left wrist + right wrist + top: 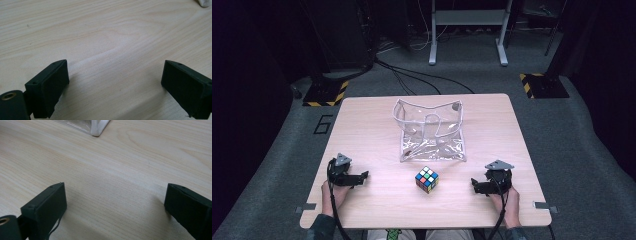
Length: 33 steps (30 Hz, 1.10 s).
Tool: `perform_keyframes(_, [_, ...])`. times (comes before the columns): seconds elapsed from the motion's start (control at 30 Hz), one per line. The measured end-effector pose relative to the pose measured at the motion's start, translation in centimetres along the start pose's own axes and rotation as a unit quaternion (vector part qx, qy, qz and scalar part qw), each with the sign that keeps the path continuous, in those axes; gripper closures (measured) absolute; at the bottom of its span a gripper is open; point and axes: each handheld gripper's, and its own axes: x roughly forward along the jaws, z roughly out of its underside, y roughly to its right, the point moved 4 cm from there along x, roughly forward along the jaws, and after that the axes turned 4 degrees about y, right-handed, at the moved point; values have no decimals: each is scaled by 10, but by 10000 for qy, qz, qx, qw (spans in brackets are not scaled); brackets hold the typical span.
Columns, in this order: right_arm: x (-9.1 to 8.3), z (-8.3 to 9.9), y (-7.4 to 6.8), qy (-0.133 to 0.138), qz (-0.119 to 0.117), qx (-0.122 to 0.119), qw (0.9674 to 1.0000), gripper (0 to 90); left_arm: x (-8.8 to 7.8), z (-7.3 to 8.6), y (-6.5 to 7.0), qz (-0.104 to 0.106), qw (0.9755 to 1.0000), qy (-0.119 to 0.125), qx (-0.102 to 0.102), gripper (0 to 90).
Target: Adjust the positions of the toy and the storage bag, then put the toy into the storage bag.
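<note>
A puzzle cube (427,179) sits on the table (372,116) between the left gripper (362,176) and right gripper (476,185), near a clear plastic pouch (430,131). Both gripper views show jaws spread wide over bare wood, holding nothing.

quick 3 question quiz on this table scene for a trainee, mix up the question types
1. True or false: the puzzle cube lies inside the clear bag.
2. Which is nearer the person: A) the bag, B) the cube?
3. Fill in: both the left gripper and the right gripper have their jaws ____.

Key
1. False; it sits on the table, in front of the bag.
2. B
3. open, with only bare wood between them.
</note>
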Motion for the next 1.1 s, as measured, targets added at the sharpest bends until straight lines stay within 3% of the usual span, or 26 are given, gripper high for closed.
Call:
perform_keyframes(0.23, [2, -1, 0, -18, 49, 90, 9999, 15, 0, 0, -2, -88, 10000, -29, 13, 64])
perform_keyframes(1.1, [2, -1, -2, -38, 146, 124, 9998, 0, -1, 0, -1, -106, 9999, -34, -1, 65])
